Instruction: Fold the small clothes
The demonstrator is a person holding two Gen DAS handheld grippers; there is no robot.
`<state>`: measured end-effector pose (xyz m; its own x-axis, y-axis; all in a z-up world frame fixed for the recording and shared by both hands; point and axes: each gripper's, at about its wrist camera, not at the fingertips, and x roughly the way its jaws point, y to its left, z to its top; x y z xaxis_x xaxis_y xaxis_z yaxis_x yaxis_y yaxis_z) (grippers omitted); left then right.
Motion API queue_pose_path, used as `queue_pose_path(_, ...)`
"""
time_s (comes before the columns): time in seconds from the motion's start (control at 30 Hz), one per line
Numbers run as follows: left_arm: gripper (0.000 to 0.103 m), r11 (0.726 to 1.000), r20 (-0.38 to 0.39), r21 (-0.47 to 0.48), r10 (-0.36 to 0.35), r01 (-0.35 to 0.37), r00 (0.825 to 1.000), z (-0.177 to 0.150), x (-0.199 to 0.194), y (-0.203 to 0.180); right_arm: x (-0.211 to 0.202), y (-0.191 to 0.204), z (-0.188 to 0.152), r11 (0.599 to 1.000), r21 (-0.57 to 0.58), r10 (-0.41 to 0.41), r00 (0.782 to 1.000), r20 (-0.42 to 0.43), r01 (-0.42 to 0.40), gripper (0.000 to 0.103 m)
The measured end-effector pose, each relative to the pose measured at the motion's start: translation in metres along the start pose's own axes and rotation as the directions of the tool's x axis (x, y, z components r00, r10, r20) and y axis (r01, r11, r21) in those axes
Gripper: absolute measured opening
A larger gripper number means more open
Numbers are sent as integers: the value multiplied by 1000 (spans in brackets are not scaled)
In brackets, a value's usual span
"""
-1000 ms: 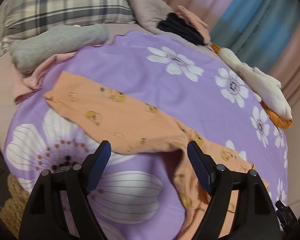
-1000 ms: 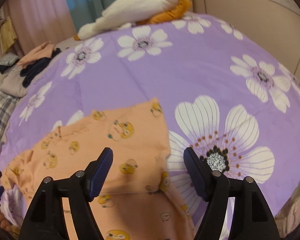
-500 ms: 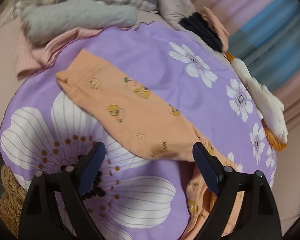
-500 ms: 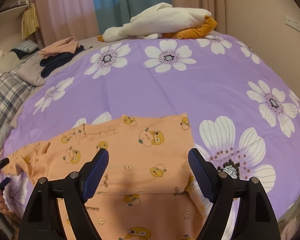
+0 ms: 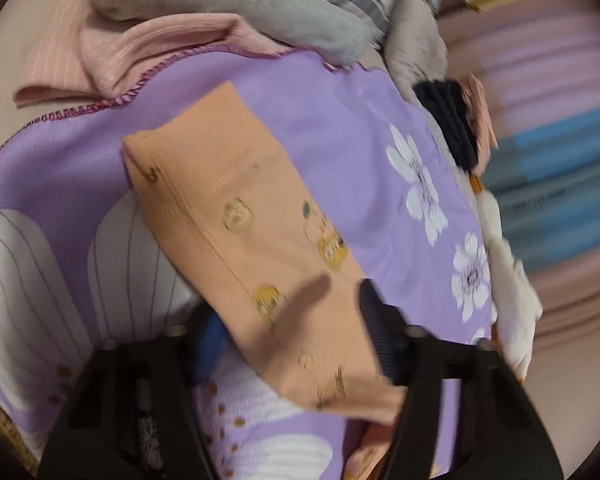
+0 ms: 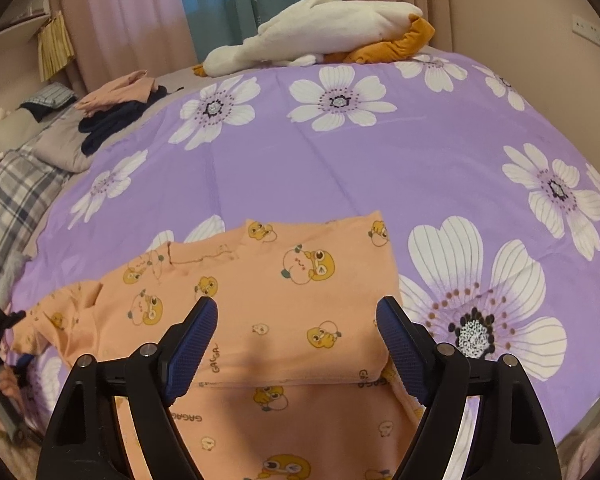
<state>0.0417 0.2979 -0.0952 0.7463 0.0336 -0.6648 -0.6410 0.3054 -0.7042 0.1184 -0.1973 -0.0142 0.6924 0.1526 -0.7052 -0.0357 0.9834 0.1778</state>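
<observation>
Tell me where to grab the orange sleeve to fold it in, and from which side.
Grip the sleeve near its free cuff end, coming in across its width from the outer edge. It lies flat as a long narrow strip on the purple blanket, so one jaw can slide under an edge. The left gripper already straddles it further down, jaws closing; pads not clearly pressing.

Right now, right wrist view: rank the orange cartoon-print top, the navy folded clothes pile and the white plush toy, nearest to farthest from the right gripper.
1. Orange cartoon-print top: directly under and between the open fingers of the right gripper.
2. Navy folded clothes pile: far left, by the purple floral blanket's edge.
3. White plush toy: far end, centre, before the curtains.
</observation>
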Motion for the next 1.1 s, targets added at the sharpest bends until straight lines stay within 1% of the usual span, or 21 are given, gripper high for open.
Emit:
queue_pose_path(0.03, 42, 1000, 5, -7, 2, -2, 1000, 0, 1, 1, 0, 0, 0, 1000, 3, 2, 1000, -2, -2, 81)
queue_pose_path(0.1, 13, 999, 4, 18, 26, -26, 1000, -3, 5, 0, 1, -1, 0, 1000, 8, 11, 1000, -3, -11, 81)
queue_pose_path(0.13, 5, 999, 4, 27, 33, -33, 999, -5, 6, -1, 2, -1, -1, 1000, 11, 14, 1000, -6, -14, 81)
queue_pose_path(0.23, 3, 1000, 18, -13, 7, -6, 1000, -7, 4, 2, 3, -2, -2, 1000, 19, 20, 1000, -14, -20, 81)
queue_pose_path(0.27, 1, 1000, 27, -2, 11, -11, 1000, -8, 2, -2, 2, -3, -2, 1000, 20, 24, 1000, -15, -24, 81)
queue_pose_path(0.33, 1, 999, 42, 53, 7, -9, 999, -10, -2, -17, 0, -5, -1, 999, 25, 25, 1000, -11, -25, 81)
queue_pose_path(0.37, 1, 996, 43, 88, -18, 15, 999, -13, -7, -27, -2, -7, 0, 999, 30, 20, 1000, -6, -20, 81)
queue_pose_path(0.43, 1, 990, 39, 126, -69, 63, 997, -18, -15, -45, -6, -11, 2, 999, 44, 14, 1000, 11, -15, 81)
queue_pose_path(0.53, 1, 969, 38, 218, -123, 112, 992, -30, -29, -80, -10, -16, 4, 997, 69, 23, 999, 26, -25, 81)
queue_pose_path(0.6, 1, 946, 20, 273, -189, 176, 982, -38, -37, -106, -11, -18, 4, 997, 76, 30, 999, 26, -32, 81)
queue_pose_path(0.67, 1, 913, -16, 328, -253, 244, 967, -49, -45, -133, -11, -20, 4, 996, 82, 29, 999, 26, -31, 81)
queue_pose_path(0.73, 1, 882, -35, 383, -284, 276, 958, -63, -51, -156, -12, -23, 4, 995, 92, 31, 999, 27, -33, 81)
queue_pose_path(0.8, 1, 840, -82, 437, -318, 321, 944, -82, -54, -179, -13, -27, 4, 994, 103, 34, 999, 30, -37, 81)
queue_pose_path(0.87, 1, 810, -124, 471, -332, 350, 935, -101, -55, -193, -14, -32, 4, 993, 115, 35, 999, 33, -39, 81)
queue_pose_path(0.97, 2, 772, -160, 526, -322, 357, 933, -129, -53, -206, -15, -39, 3, 991, 128, 31, 999, 33, -35, 81)
queue_pose_path(1.1, 2, 735, -234, 565, -293, 375, 927, -161, -42, -215, -16, -50, 2, 987, 155, 27, 999, 34, -32, 81)
